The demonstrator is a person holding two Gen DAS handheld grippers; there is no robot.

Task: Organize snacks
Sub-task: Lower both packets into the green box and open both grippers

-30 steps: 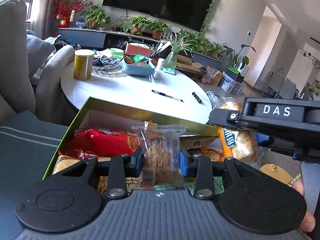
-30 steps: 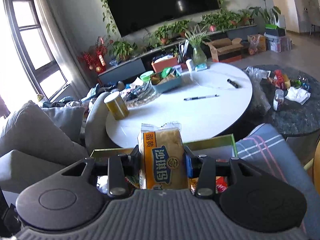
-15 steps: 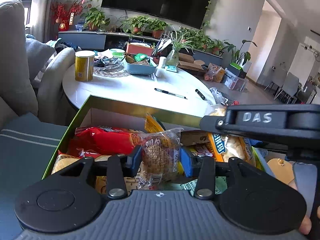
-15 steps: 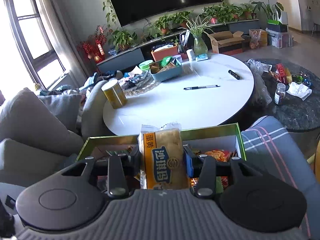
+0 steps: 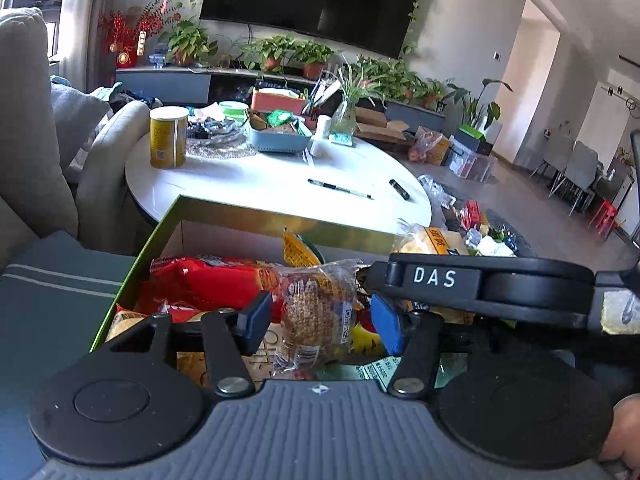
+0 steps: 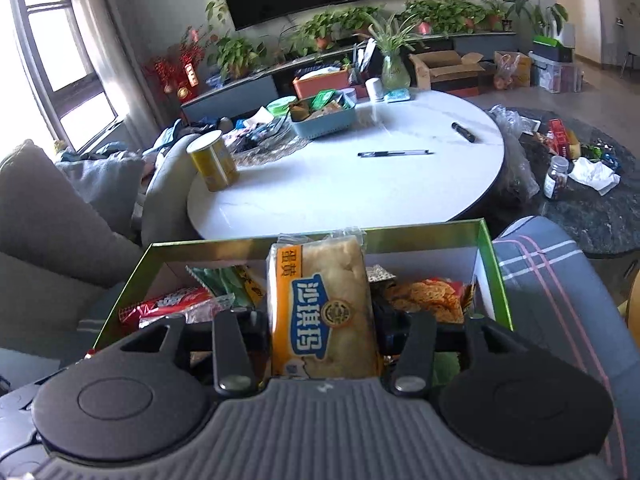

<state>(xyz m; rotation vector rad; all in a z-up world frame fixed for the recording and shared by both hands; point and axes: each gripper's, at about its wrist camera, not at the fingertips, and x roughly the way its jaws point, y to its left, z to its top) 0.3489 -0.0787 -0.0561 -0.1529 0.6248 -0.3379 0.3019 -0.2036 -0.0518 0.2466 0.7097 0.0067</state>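
Green-rimmed box (image 6: 486, 276) below both grippers already part-filled. Left gripper (image 5: 320, 318) opening — brown snack pack (image 5: 316, 316) between jaws, released. Right gripper (image 6: 322, 326) clamps yellow cake pack (image 6: 324, 308) — not yet placed.

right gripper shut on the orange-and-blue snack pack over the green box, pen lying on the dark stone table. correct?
One error: the pen lies on the white round table, not the dark stone table, as the right wrist view shows. The rest holds: the right gripper is shut on the orange-and-blue snack pack over the green box.
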